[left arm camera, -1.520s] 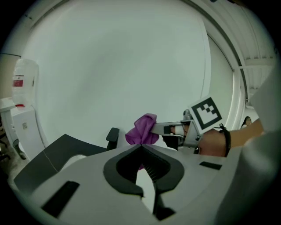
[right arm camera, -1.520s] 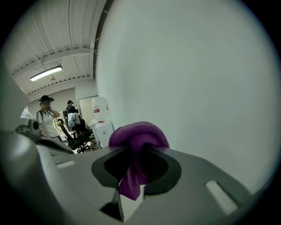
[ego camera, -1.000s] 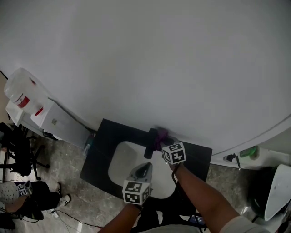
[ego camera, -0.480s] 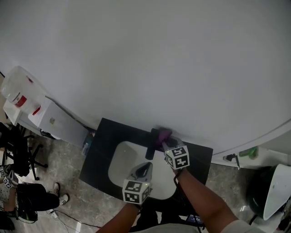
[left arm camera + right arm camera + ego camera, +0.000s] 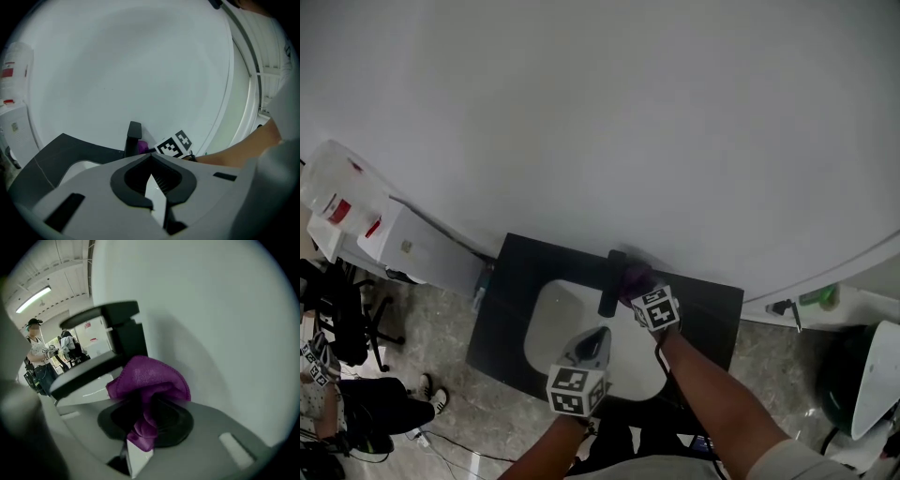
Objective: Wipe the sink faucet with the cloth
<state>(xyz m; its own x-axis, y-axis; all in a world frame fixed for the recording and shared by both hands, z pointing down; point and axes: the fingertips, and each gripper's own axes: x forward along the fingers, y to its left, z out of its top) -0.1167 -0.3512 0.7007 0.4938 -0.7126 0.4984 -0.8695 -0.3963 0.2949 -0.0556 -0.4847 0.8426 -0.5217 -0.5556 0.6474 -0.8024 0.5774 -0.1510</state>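
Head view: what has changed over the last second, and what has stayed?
The right gripper, shut on the purple cloth, slid slightly toward the person along the right side of the black faucet. The left gripper stayed shut and empty over the white sink.

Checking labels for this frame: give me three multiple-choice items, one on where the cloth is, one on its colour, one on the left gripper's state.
1. Where is the cloth?
A. in the left gripper
B. in the right gripper, beside the faucet
C. folded on a shelf

2. What colour is the cloth?
A. yellow
B. white
C. purple

3. How is the left gripper?
A. shut, empty
B. wide open
C. shut on the cloth

Answers: 1 B, the right gripper view shows it bunched between those jaws next to the black faucet; 2 C, it reads purple in both gripper views; 3 A, its jaws meet with nothing between them.
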